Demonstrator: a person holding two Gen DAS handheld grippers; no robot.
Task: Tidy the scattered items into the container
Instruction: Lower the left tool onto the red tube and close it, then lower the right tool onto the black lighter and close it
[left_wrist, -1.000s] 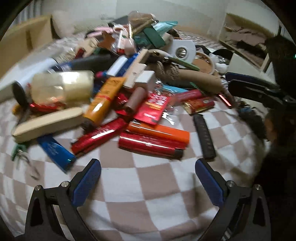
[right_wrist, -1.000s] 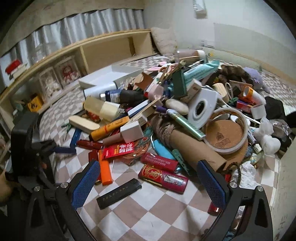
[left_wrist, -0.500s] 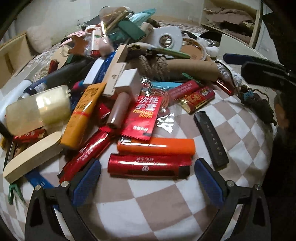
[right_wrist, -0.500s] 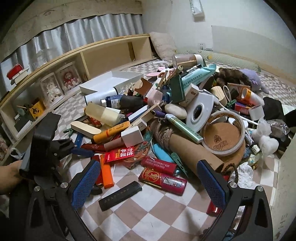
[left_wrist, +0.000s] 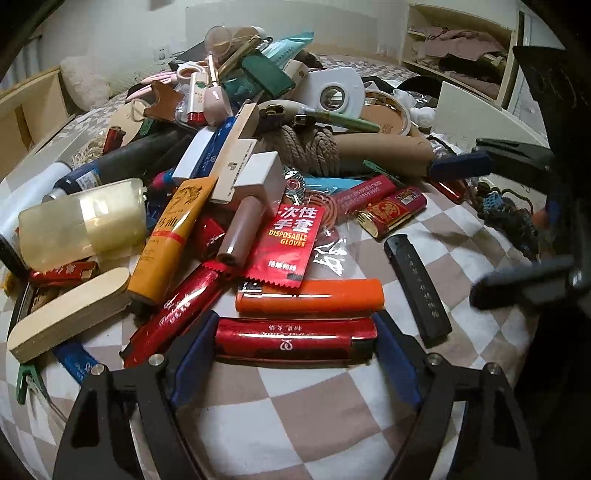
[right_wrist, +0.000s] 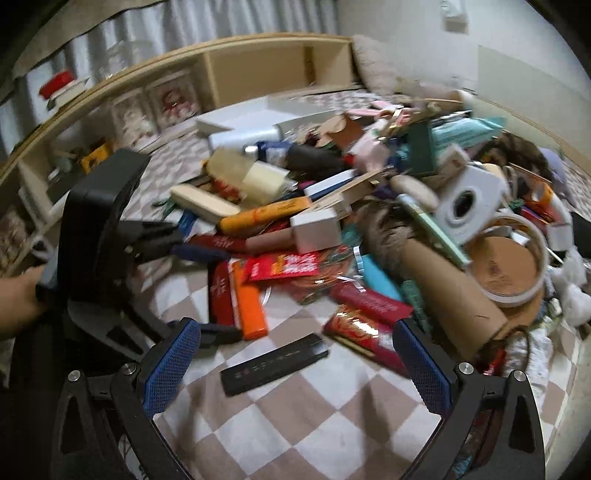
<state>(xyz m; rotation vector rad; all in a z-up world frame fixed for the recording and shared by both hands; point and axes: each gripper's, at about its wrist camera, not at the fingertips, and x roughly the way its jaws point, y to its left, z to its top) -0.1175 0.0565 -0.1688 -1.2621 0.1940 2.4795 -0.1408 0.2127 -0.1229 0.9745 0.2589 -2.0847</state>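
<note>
Our left gripper (left_wrist: 293, 341) jaws bracketing the red lighter (left_wrist: 295, 339), not clenched, our right gripper (right_wrist: 295, 363) jaws released above the black lighter (right_wrist: 274, 363)

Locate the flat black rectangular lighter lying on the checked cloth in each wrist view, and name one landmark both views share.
Left wrist: flat black rectangular lighter lies right of centre, beside the orange lighter.
Right wrist: it lies low at centre, between the fingers.
Shared landmark: the orange lighter.

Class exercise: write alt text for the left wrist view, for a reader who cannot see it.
The left gripper brackets a red lighter lying on a checkered cloth. An orange lighter and a heap of clutter lie behind it.
</note>
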